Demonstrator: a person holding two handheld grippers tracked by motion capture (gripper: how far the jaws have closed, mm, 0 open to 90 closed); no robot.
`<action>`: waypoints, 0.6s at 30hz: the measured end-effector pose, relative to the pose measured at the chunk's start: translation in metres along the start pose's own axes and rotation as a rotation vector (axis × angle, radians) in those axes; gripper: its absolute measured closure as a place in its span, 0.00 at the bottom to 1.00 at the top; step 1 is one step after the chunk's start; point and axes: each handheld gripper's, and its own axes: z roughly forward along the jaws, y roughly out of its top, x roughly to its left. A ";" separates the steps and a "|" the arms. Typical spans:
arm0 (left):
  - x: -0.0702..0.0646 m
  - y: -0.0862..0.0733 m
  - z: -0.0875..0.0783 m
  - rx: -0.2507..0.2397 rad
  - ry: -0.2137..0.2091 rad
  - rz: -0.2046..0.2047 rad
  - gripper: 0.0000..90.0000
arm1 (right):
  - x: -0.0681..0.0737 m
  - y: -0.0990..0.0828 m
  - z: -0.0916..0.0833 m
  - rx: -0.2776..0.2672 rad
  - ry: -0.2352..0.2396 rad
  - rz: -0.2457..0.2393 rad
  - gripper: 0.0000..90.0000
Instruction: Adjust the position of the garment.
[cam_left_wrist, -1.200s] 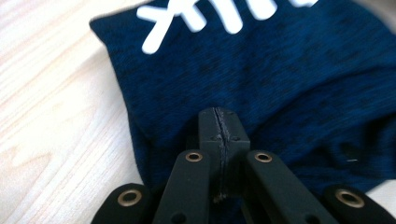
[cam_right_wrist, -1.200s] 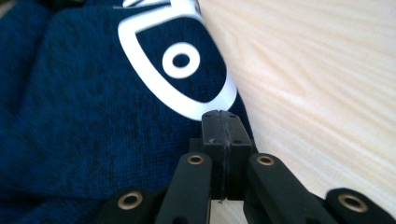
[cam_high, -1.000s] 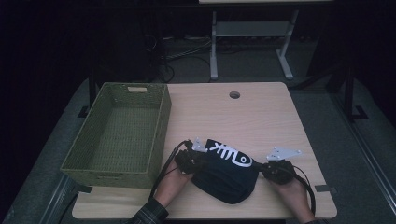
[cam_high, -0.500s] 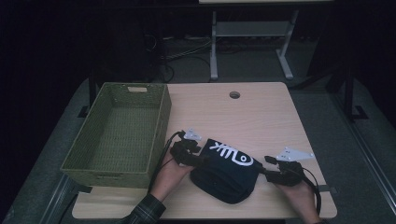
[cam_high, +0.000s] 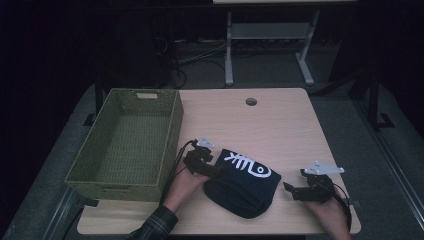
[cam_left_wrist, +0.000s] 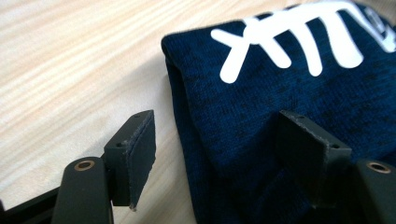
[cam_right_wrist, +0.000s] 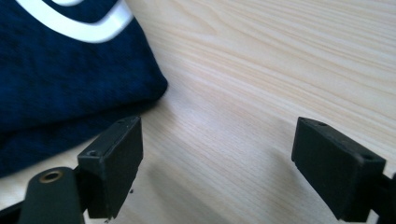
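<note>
The basket (cam_high: 125, 145) is sitting at nine o'clock on the table (cam_high: 280, 125), and nothing is being held in it; its woven floor is lying bare. Just beside its right wall the left gripper (cam_high: 212, 170) is being kept at the shirt's (cam_high: 243, 182) nine-o'clock edge. Its jaws have just been opening and are now standing spread: in the left gripper view the folded edge of the shirt (cam_left_wrist: 261, 107) is lying between them, with no pad seen to be pressing on it. The shirt, folded into a dark bundle with a white print, is lying at six o'clock on the table, near the front edge. At its three o'clock the right gripper (cam_high: 291, 190) is being held apart from the cloth, its jaws likewise just opened and spread over bare wood, the shirt's corner (cam_right_wrist: 70, 79) lying just beside one pad.

The bundle is judged to be just released. If it is being moved to the basket next, both folded edges should be pinched deep, all layers together, so that the fold is not being lost on lifting.
</note>
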 end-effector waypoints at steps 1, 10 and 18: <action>0.000 -0.001 0.001 0.005 -0.003 -0.002 0.32 | 0.000 0.000 0.001 0.006 -0.005 -0.005 0.16; 0.002 -0.004 0.008 0.028 -0.027 -0.001 0.34 | 0.001 -0.001 0.004 0.016 -0.024 -0.021 0.16; 0.003 -0.005 0.009 0.030 -0.076 -0.018 0.45 | 0.001 -0.001 0.004 0.018 -0.025 -0.020 0.16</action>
